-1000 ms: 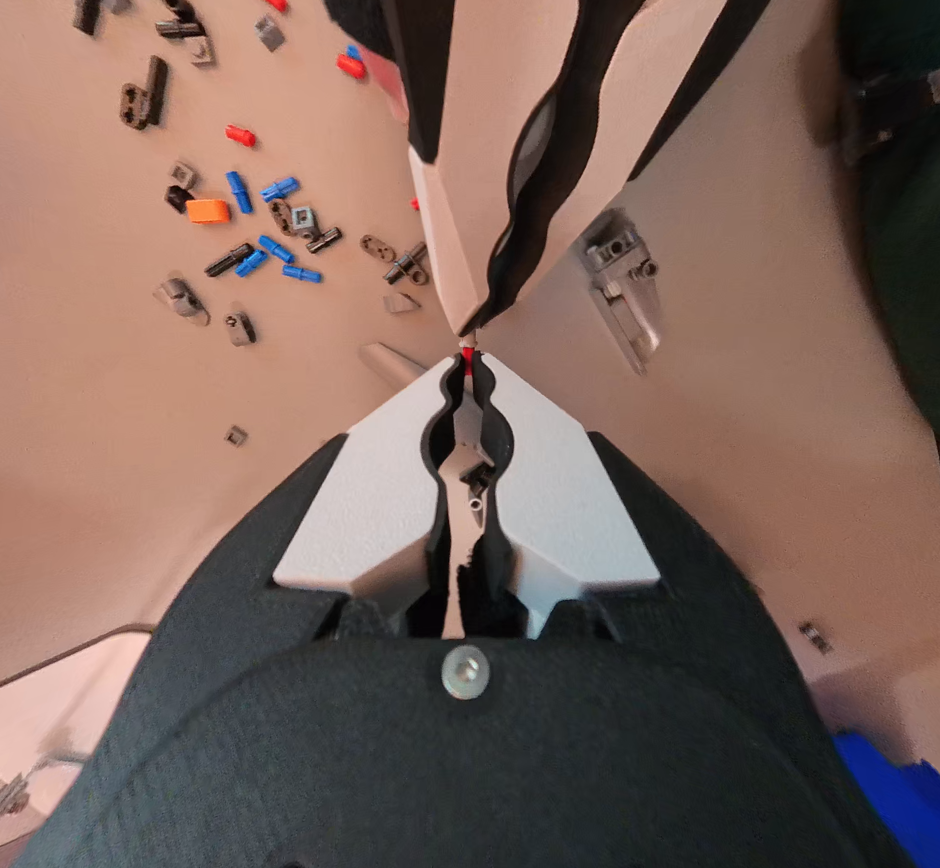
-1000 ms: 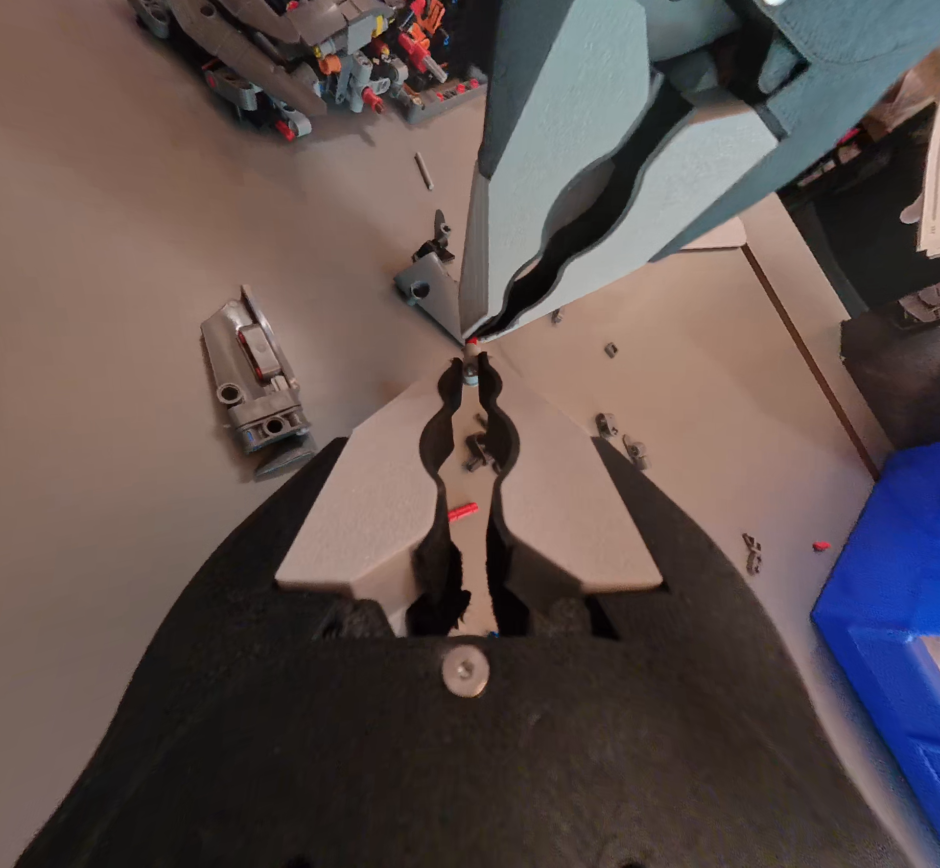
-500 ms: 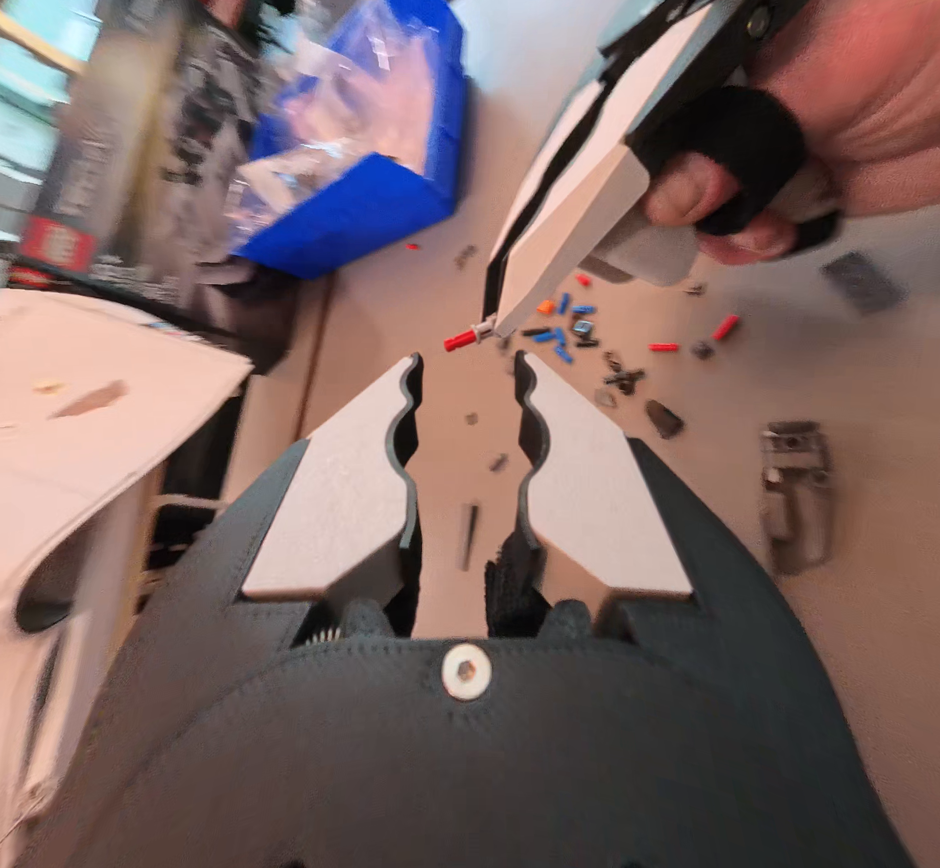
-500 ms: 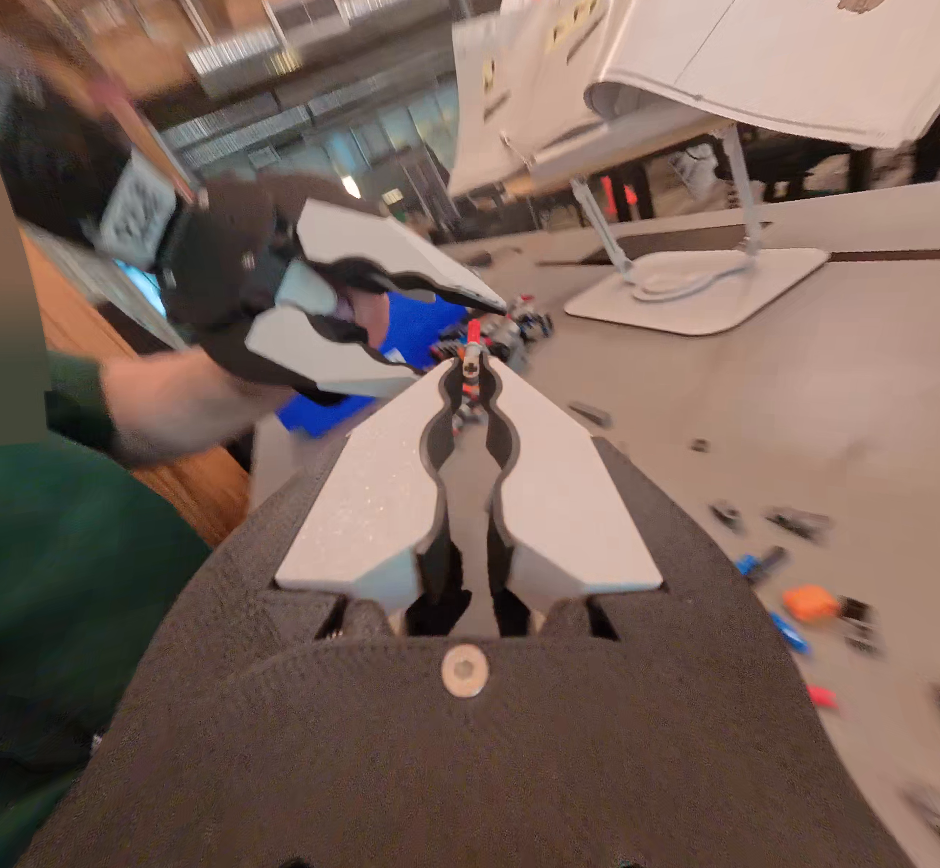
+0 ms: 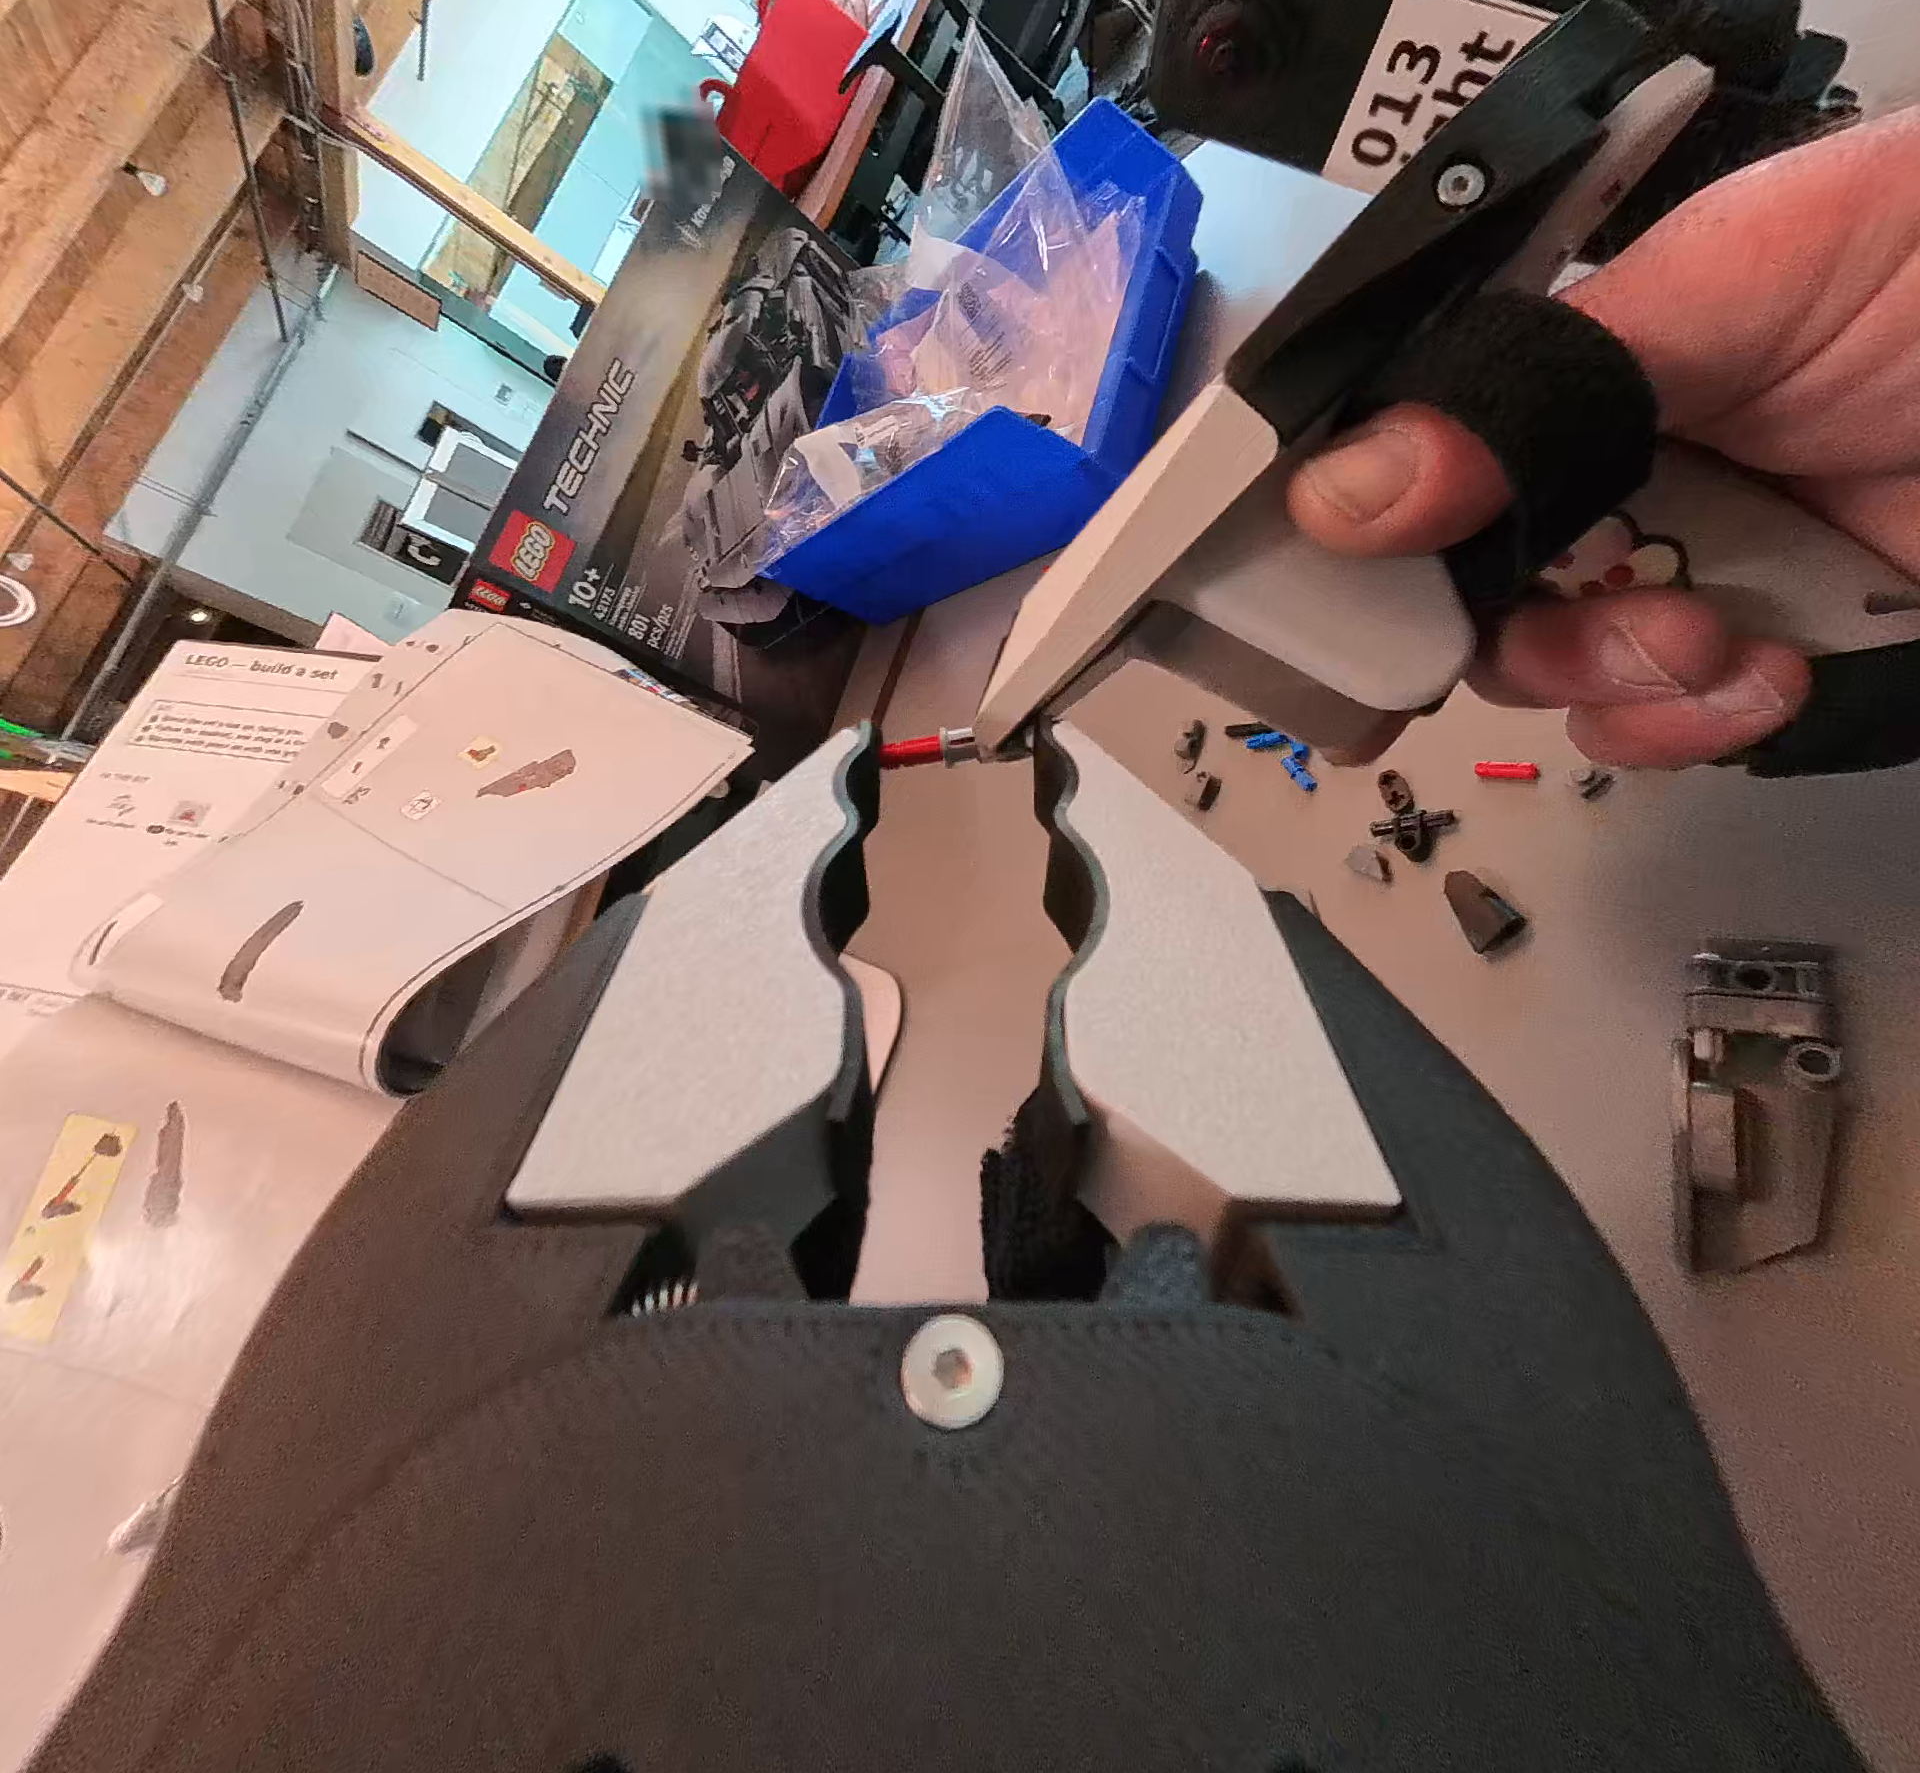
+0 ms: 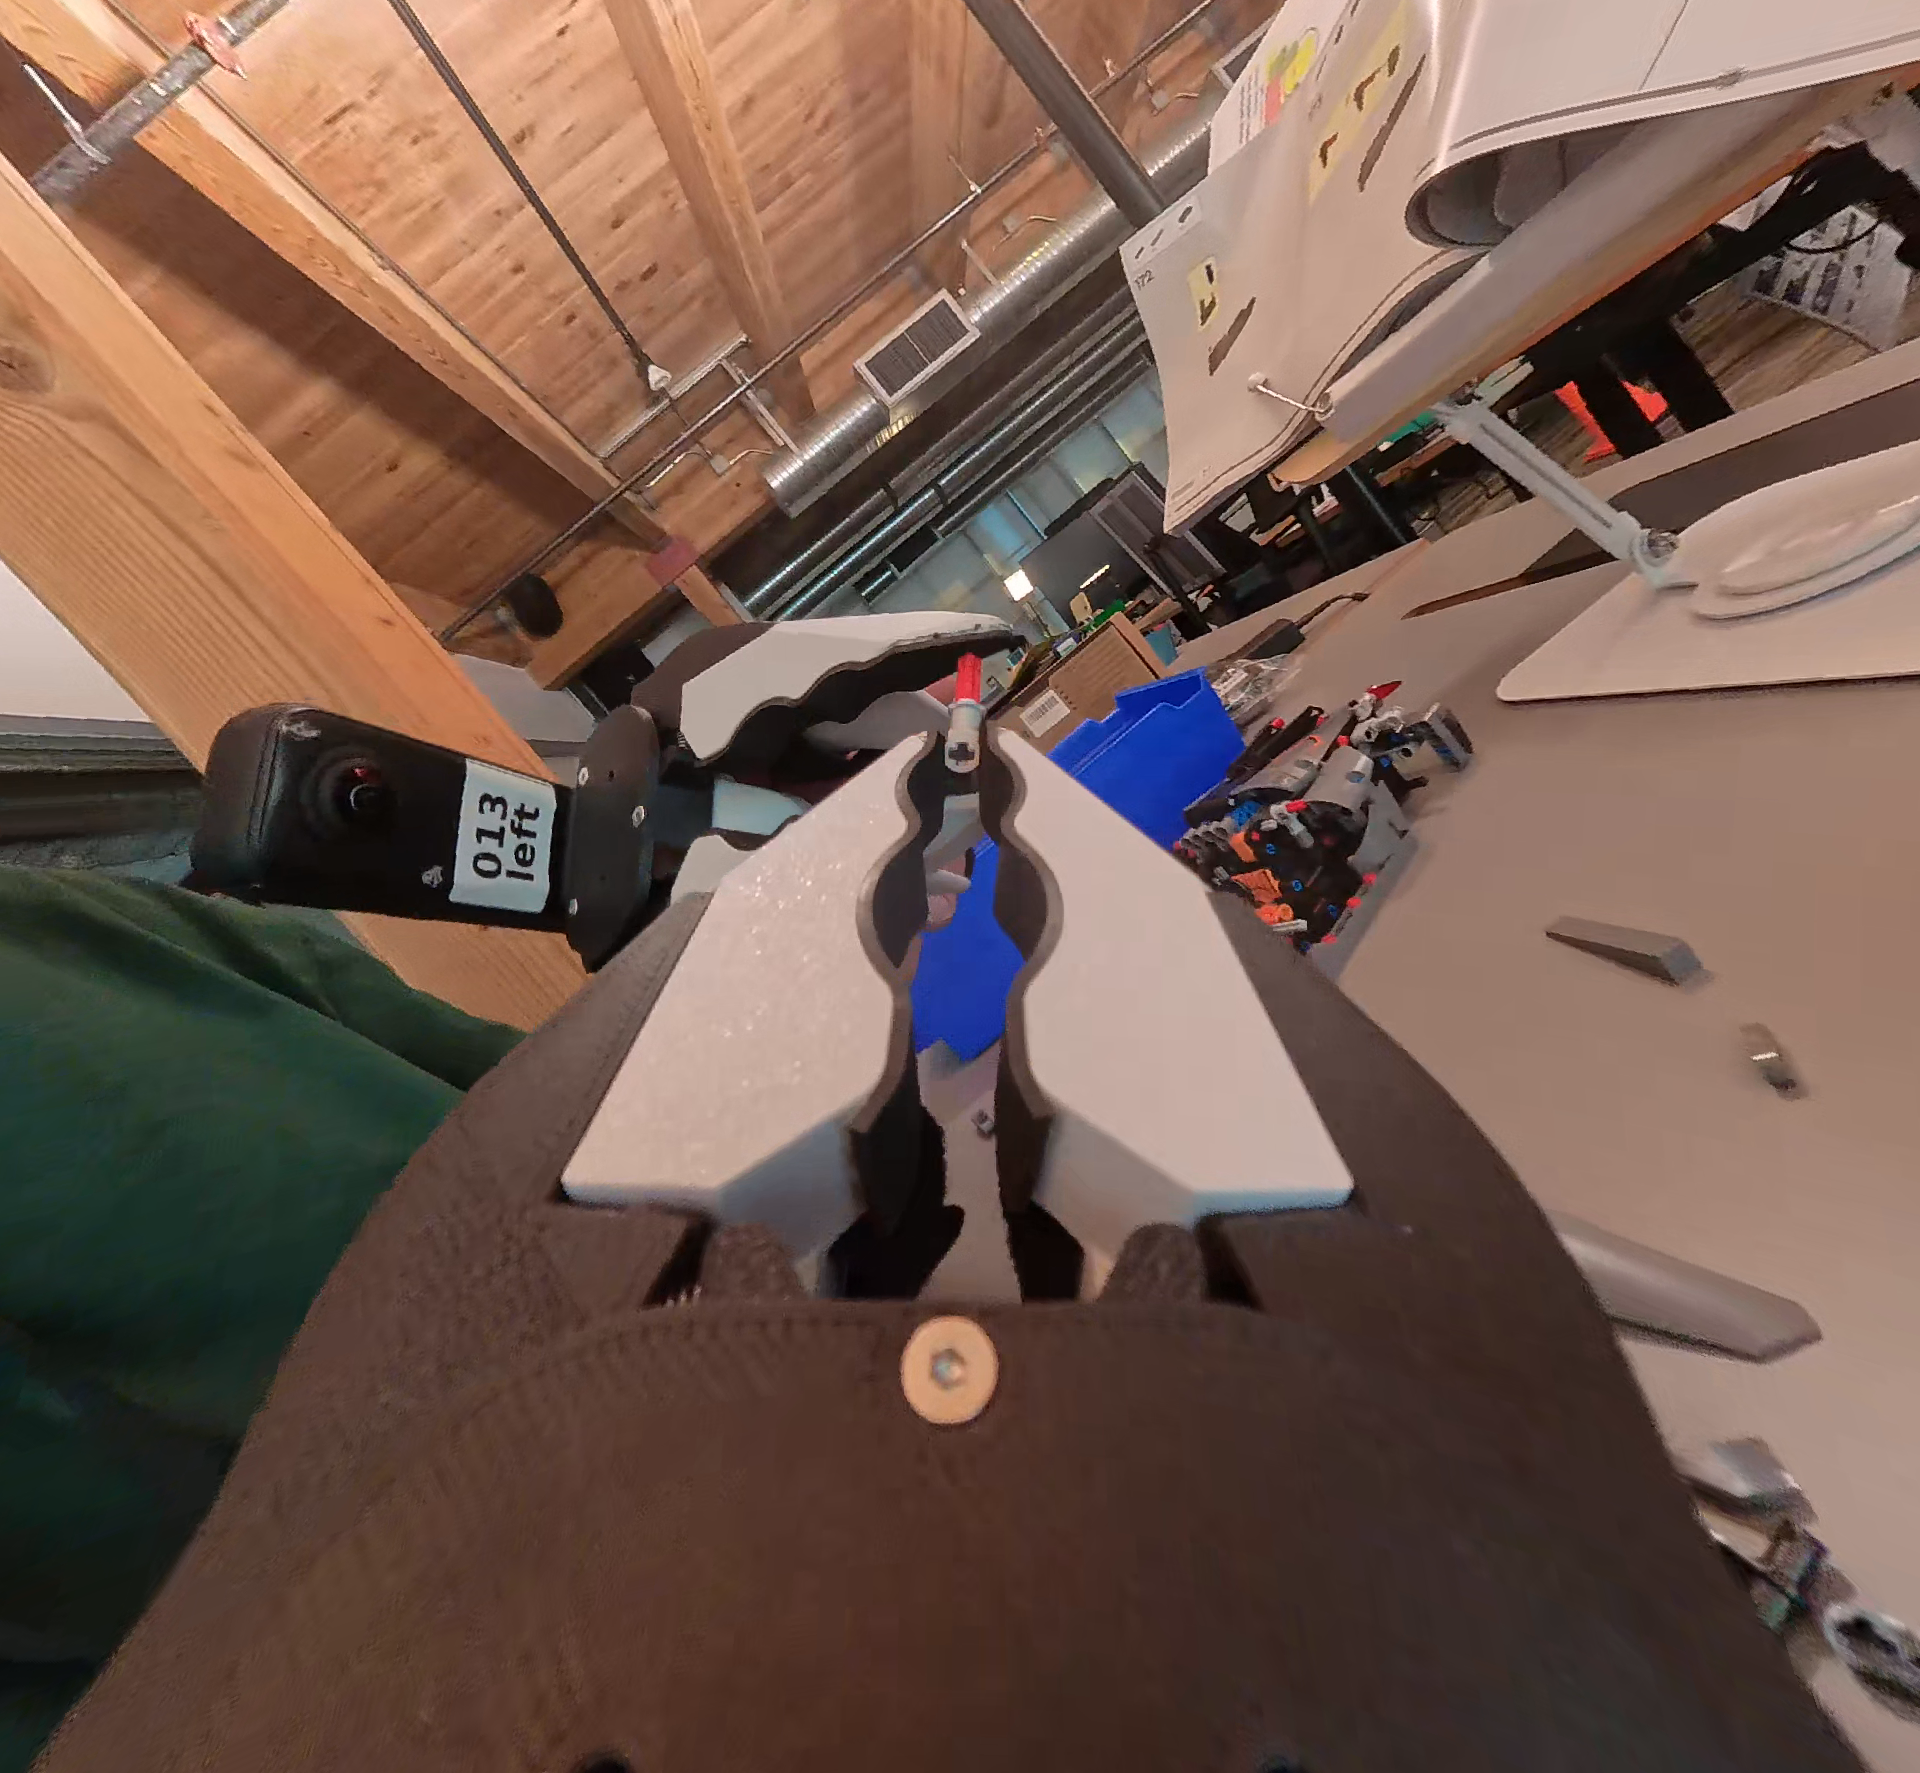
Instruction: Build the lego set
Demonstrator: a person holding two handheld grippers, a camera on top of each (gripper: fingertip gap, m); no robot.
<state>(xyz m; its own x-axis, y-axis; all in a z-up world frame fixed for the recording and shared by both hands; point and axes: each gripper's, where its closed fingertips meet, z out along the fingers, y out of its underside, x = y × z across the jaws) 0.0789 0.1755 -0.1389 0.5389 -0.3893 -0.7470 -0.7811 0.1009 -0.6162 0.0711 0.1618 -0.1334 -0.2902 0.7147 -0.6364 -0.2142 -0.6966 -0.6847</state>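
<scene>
Above table (image 5: 1558, 1411): right gripper (image 6: 961, 752) tilted up, pinching red pin (image 6: 966, 679); left gripper (image 5: 951, 767) spread, empty.

A bin (image 5: 966, 518) of bags sits at the table's (image 5: 1621, 1411) far edge, a set box (image 5: 665, 435) behind it, loose parts (image 5: 1403, 819) to its right; an open booklet (image 5: 416, 850) lies left.

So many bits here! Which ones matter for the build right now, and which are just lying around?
In use: right claw gripping the red-and-grey pin; open left claw; instruction booklet.

Lying about: loose pieces, grey panel, blue bin, set box.
</scene>
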